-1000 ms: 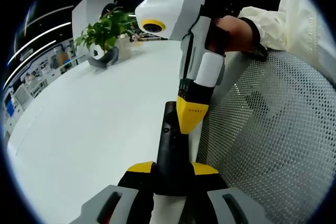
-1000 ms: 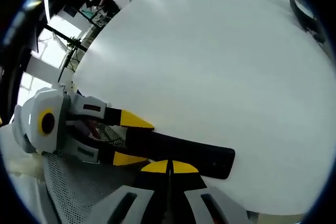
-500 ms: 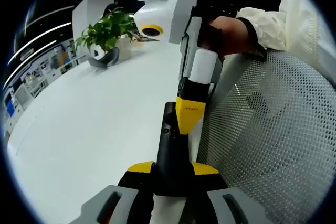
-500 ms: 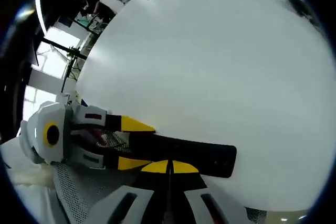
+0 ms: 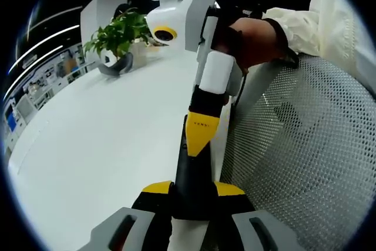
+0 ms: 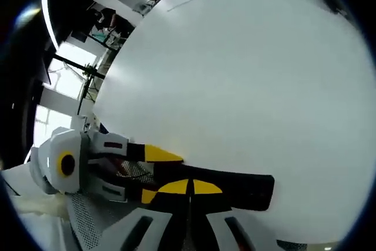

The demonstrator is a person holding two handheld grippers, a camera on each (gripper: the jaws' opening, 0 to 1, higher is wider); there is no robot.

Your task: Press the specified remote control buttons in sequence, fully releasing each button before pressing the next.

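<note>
Lying lower centre on the white table (image 5: 88,145): black remote control (image 5: 191,174), clamped by the left gripper (image 5: 192,189). Pressing down on a button mid-sequence, right gripper (image 5: 197,139) with jaws together. Needing full lift-off next, probably.

An open-plan office is showing here: a large white table (image 5: 100,145) is carrying a potted plant (image 5: 117,42), a mesh chair (image 5: 305,157) is standing beside it, and distant desks (image 5: 35,86) are lining the background.
</note>
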